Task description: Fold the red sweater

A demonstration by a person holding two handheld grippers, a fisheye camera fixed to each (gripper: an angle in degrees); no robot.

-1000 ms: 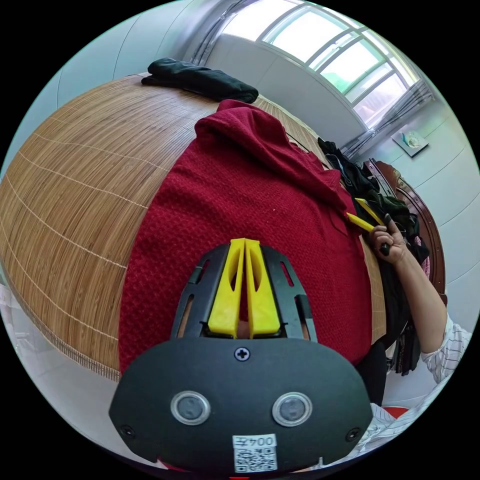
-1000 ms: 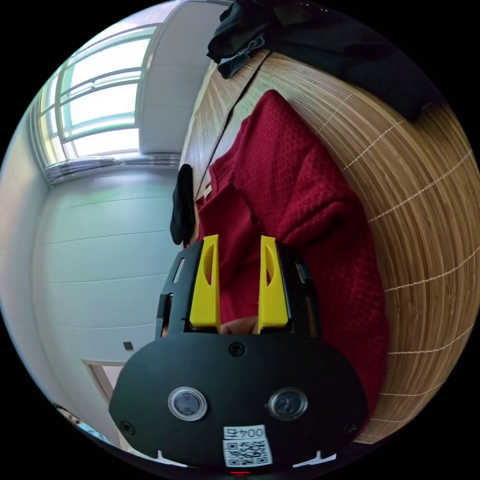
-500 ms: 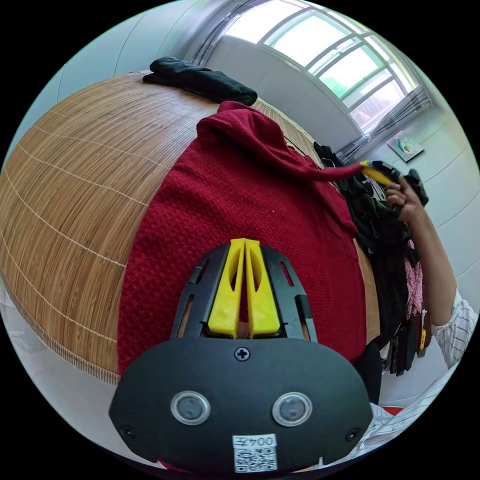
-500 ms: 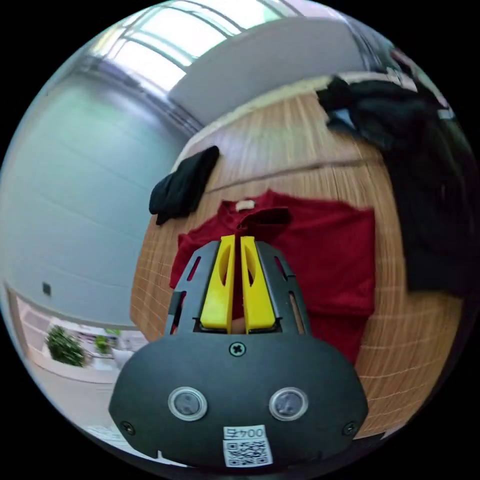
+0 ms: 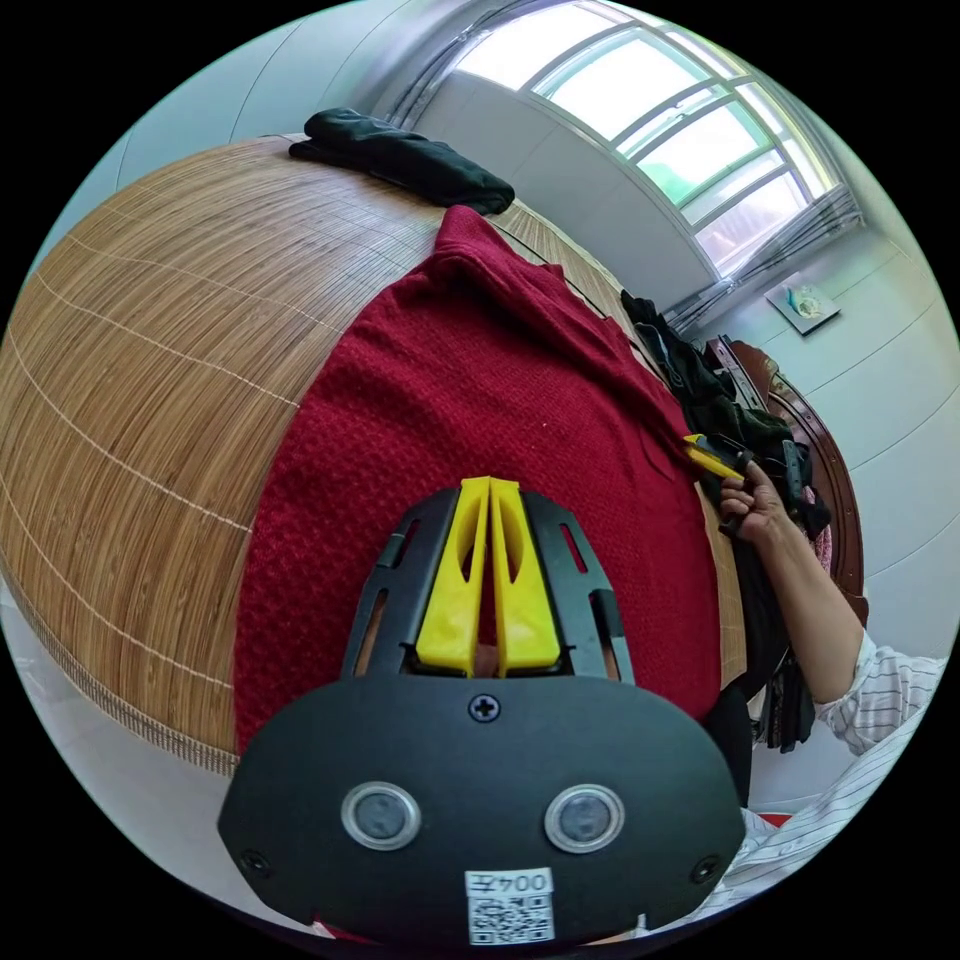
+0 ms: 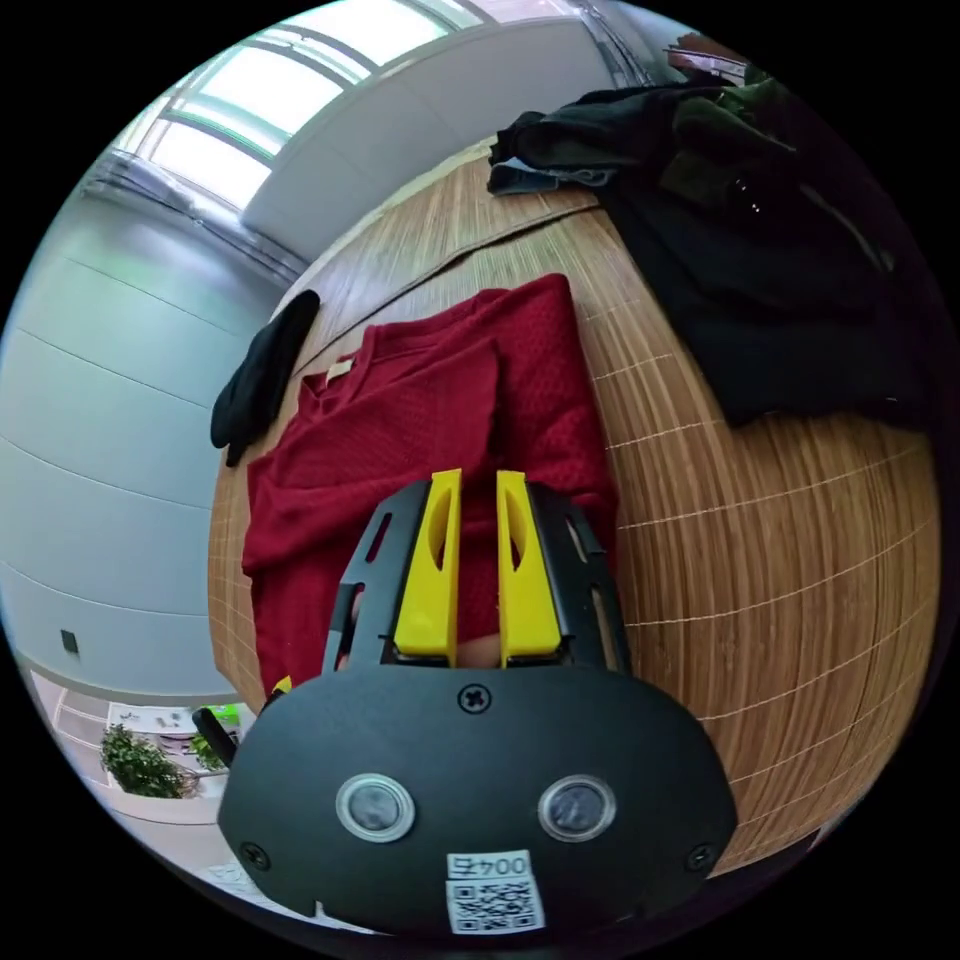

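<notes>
The mat carries the sweater, which lies flat straight ahead of the left gripper and under its tips. Half a second ago the right gripper had a sleeve lifted high and stretched off the far side; now that sleeve is laid across the body, ahead of the right gripper's tips, so one sleeve fold looks done. Left jaws are pressed together, though whether cloth is pinched I cannot tell. Right jaws stand slightly parted, empty. A dark pile sits beyond and right of the right gripper.
</notes>
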